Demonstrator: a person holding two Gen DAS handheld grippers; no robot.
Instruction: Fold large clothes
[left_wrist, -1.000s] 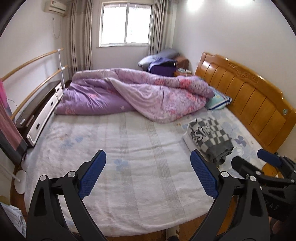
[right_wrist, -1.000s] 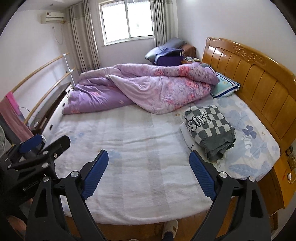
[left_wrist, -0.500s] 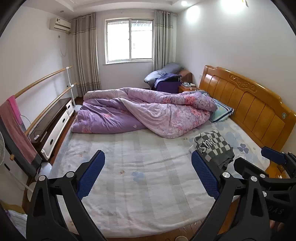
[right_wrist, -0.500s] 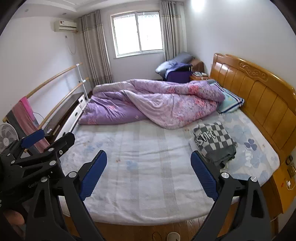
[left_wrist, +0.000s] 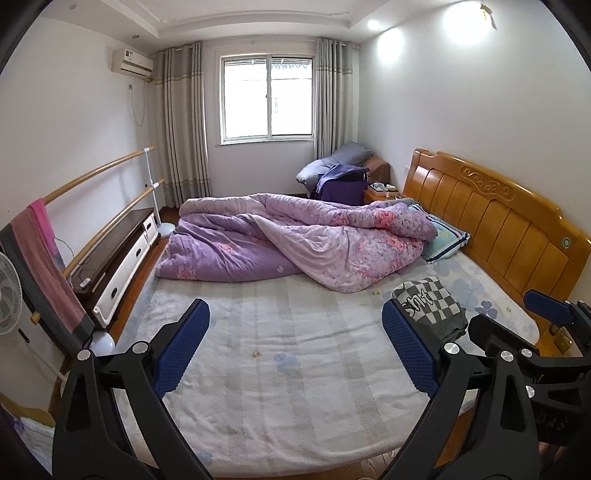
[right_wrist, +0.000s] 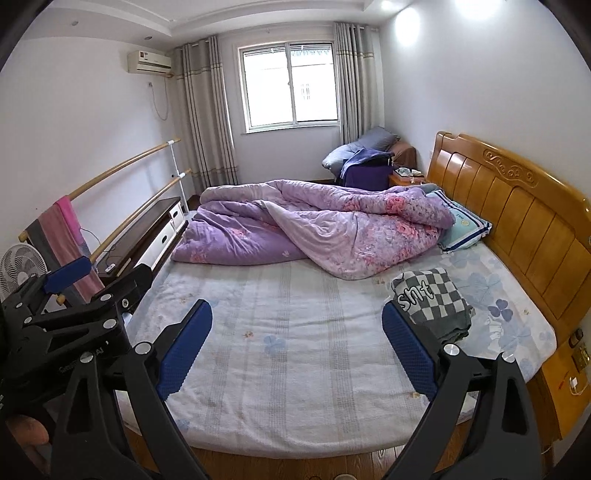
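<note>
Cotton sheeting, pale with faint stripes and blue clover prints, covers the bed (left_wrist: 280, 369) that fills most of what I see from both wrists; its orange wooden headboard (left_wrist: 495, 225) runs along the right. Across the far half lies a heaped purple floral quilt (left_wrist: 295, 243), with a striped pillow (left_wrist: 445, 240) tucked at its headboard end.

Smaller, and the piece I take to be the task's own, is the checked garment (right_wrist: 430, 301), grey and white with lettering on it, lying on the sheet near the headboard side, just this side of the quilt; it looks already folded into a compact stack, though I cannot tell how many layers. I judge it soft, light and limp, likely to sag and slide open if lifted by one edge; I would pinch it at two corners of one folded edge, one tool per corner, and keep it low over the sheet.

My left gripper (left_wrist: 295, 354) hangs above the foot of the bed, level, fingers spread wide and holding nothing; my right gripper (right_wrist: 297, 352) sits beside it in the same pose, fingers likewise wide apart and empty, both well apart from the garment.
</note>
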